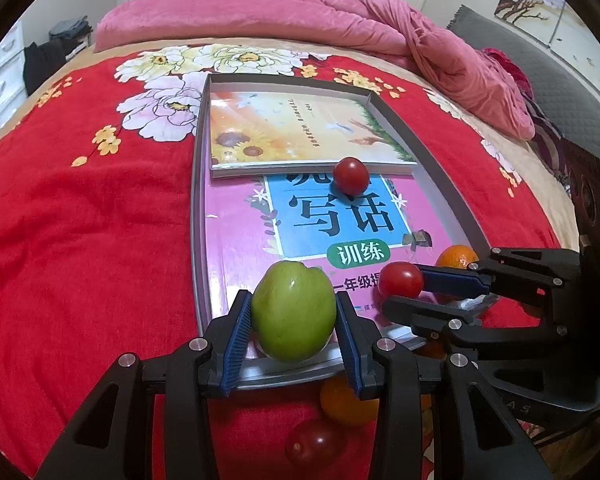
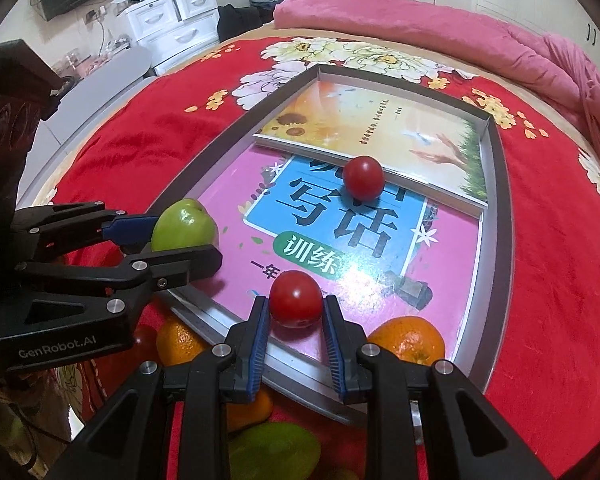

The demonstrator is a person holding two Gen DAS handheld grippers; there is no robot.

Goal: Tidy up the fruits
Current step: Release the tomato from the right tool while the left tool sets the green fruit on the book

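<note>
A red tomato (image 2: 295,299) is clamped between the blue pads of the right tool (image 2: 295,312), just above the near edge of a shallow grey tray (image 2: 500,216). The tray is laid on a red flowered bedspread (image 2: 552,280) and is lined with a pink book (image 2: 440,280) and a sunflower-cover book (image 2: 380,120). A second tomato (image 2: 365,177) is seen where the two books meet, and an orange (image 2: 408,340) is lodged in the tray's near right corner. At the left, a green apple (image 2: 183,225) is gripped by the left tool (image 2: 180,236) at the tray's left rim. Another orange (image 2: 178,342) is seen on the bedspread outside the tray.
</note>
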